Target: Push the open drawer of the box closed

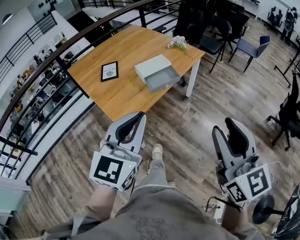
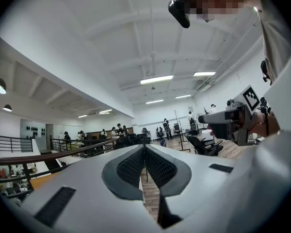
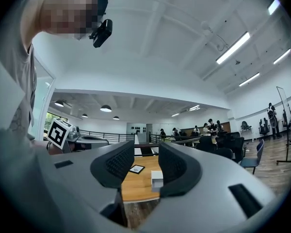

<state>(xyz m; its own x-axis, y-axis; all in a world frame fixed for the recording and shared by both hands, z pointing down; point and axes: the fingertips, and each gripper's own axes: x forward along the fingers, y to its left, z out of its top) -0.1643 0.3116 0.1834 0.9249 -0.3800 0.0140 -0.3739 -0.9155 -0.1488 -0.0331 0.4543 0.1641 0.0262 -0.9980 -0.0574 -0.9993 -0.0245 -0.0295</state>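
Head view shows the drawer point(image 1: 163, 79) open, well away. Left gripper point(image 2: 144, 148) jaws are clenched, right gripper point(image 3: 146, 155) released, empty; off-centre pushing may slide the box point(image 1: 152, 64)

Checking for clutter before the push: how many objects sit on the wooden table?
3: a black-framed picture at left, the white box with its drawer open in the middle, a small flower bunch at the far right corner; none looks hidden.

Bare floor point(image 1: 190, 126) up to table point(image 1: 125, 54), drawer point(image 1: 162, 79) front unblocked, railing point(image 1: 66, 48) at left, chairs point(image 1: 252, 46) behind
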